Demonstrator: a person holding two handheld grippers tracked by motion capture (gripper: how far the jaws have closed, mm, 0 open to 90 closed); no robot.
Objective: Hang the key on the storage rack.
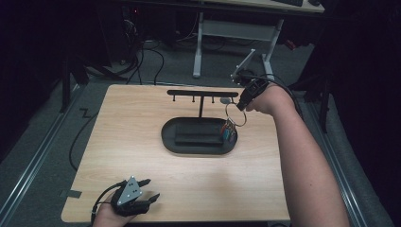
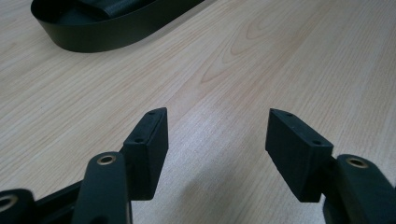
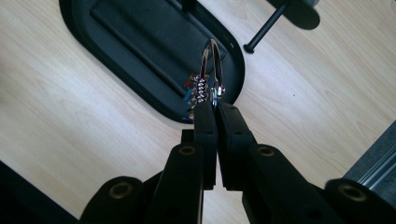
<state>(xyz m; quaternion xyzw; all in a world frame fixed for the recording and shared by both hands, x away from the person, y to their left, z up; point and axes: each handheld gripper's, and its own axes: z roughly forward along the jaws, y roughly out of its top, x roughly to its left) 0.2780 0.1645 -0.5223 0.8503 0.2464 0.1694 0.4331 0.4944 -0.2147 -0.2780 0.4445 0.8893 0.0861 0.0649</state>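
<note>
A black stand with an oval base (image 1: 170, 142) and a T-shaped hook bar (image 1: 202, 93) stands mid-table. My right gripper (image 1: 242, 106) is shut on a metal key ring (image 1: 235, 115) from which several coloured keys or tags (image 1: 229, 131) hang, just above the base's right end. In the right gripper view, the ring (image 3: 212, 60) sticks out past the closed pads, over the base (image 3: 116, 70), with a hook peg (image 3: 264, 30) beyond. My left gripper (image 1: 150, 190) rests open near the front left edge of the table; the left gripper view has bare wood between the pads (image 2: 212, 140).
The wooden table (image 1: 142, 161) has bare room left, right and in front of the stand. Cables (image 1: 80, 137) and a white desk frame (image 1: 198, 42) lie on the floor beyond the far edge. The base rim (image 2: 107, 35) shows at the top of the left gripper view.
</note>
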